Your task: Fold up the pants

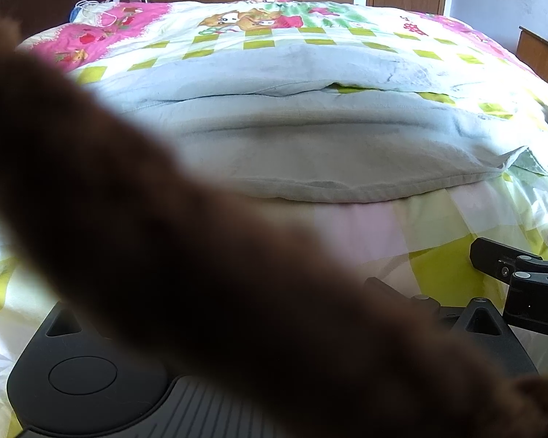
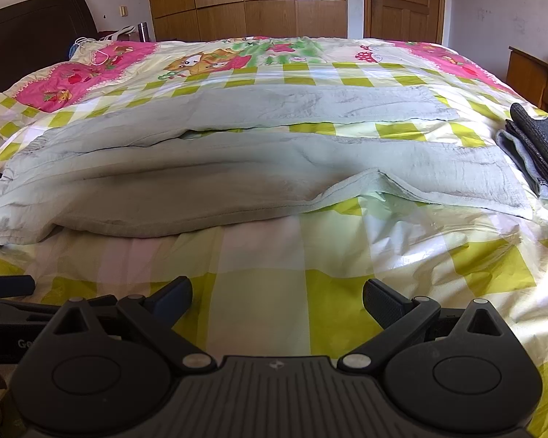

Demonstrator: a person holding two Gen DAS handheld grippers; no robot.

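pale green pants [image 2: 237, 168] - flat on bed, legs spread sideways

Pale green pants [image 2: 237, 168] spread sideways across the middle of the checked bedspread [image 2: 259, 266], legs toward its right edge; dark folded garment [image 2: 540, 149] at that right edge, just beside the hems; right gripper [image 2: 277, 301] at the near edge, fingers wide apart, holding nothing

Open checked bedspread [image 2: 266, 255] between the right tool [image 2: 277, 303] and the near hem of the pale green pants [image 2: 208, 168], nothing lying on it. Folded dark garment [image 2: 540, 146] blocking the right side, just beside the pant-leg ends. Blurred brown sleeve [image 1: 186, 255] crossing close before the left camera, hiding the left tool's front.
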